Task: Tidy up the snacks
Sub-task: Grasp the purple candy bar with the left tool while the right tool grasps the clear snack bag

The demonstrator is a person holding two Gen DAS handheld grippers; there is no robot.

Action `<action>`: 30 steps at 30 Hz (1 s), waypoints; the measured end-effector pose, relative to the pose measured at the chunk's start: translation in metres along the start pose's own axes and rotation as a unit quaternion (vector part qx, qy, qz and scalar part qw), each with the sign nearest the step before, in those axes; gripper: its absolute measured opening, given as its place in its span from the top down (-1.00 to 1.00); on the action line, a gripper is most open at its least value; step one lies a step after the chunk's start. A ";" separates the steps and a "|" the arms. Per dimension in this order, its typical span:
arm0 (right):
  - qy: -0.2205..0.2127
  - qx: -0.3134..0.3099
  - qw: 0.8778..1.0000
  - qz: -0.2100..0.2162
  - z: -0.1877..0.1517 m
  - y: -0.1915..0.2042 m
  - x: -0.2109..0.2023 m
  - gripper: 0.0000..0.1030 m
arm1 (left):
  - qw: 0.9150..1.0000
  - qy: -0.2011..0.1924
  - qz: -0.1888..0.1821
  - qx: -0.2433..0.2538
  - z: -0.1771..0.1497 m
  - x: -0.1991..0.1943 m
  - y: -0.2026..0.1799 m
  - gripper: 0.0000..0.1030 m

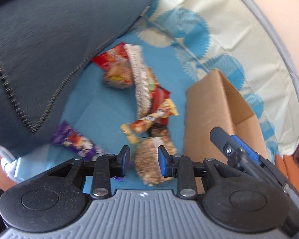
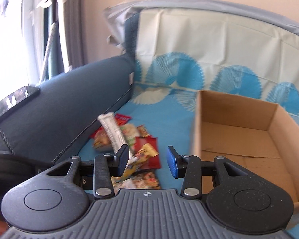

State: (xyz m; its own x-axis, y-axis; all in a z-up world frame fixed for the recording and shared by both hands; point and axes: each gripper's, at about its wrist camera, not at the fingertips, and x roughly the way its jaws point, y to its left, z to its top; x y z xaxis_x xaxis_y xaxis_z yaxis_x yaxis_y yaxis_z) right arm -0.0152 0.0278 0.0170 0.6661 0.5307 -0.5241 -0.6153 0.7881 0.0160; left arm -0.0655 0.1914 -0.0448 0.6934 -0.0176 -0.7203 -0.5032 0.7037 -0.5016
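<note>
A pile of snack packets lies on the blue sheet: a long white bar (image 1: 138, 75), a red packet (image 1: 113, 63), a yellow bar (image 1: 149, 119), a purple bar (image 1: 77, 141) and a grain bar (image 1: 151, 161). My left gripper (image 1: 143, 160) is open, its jaws either side of the grain bar, just above it. My right gripper (image 2: 147, 162) is open and empty above the pile, where the white bar (image 2: 113, 131) and red packets (image 2: 147, 149) show. An open cardboard box (image 2: 239, 139) stands right of the pile; it also shows in the left wrist view (image 1: 213, 107).
A dark blue cushion (image 1: 49, 49) borders the pile on the left. The patterned bedsheet (image 2: 209, 45) rises behind the box. The right gripper's fingers (image 1: 235, 145) reach in beside the box. A window and curtain (image 2: 49, 29) are at the far left.
</note>
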 end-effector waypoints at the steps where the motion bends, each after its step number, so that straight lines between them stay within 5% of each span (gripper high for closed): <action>1: 0.014 -0.011 1.000 0.003 -0.001 0.006 0.006 0.13 | 1.000 0.001 0.008 -0.001 0.001 -0.001 0.003 0.37; 7: 0.105 -0.044 0.993 0.010 -0.018 0.023 0.048 -0.04 | 0.999 0.008 0.037 -0.003 0.003 0.003 0.021 0.30; 11: 0.134 -0.090 0.987 0.006 -0.029 0.034 0.069 -0.45 | 0.999 0.024 0.047 -0.004 0.001 0.014 0.030 0.30; 16: 0.167 -0.124 0.978 -0.005 -0.040 0.041 0.086 -0.71 | 0.998 0.044 0.049 -0.007 -0.002 0.030 0.038 0.02; 23: 0.195 -0.156 0.968 -0.011 -0.051 0.043 0.101 -0.72 | 0.996 0.021 0.065 0.059 -0.004 0.041 0.020 0.04; 26: 0.199 -0.153 0.968 -0.010 -0.052 0.043 0.103 -0.69 | 0.993 0.020 0.069 0.097 -0.002 0.047 0.010 0.19; 28: 0.201 -0.142 0.969 -0.004 -0.050 0.041 0.104 -0.62 | 0.990 0.029 0.060 0.125 0.002 0.051 0.003 0.49; 30: 0.200 -0.136 0.970 -0.004 -0.049 0.040 0.104 -0.58 | 0.980 0.052 0.053 0.187 0.008 0.056 -0.011 0.51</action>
State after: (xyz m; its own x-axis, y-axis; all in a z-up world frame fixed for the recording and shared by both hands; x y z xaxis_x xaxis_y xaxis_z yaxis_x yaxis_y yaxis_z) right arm 0.0088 0.0990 -0.0780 0.4877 0.3194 -0.8125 -0.7363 0.6506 -0.1861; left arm -0.0174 0.1884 -0.0755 0.5814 0.0111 -0.8136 -0.3324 0.9159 -0.2250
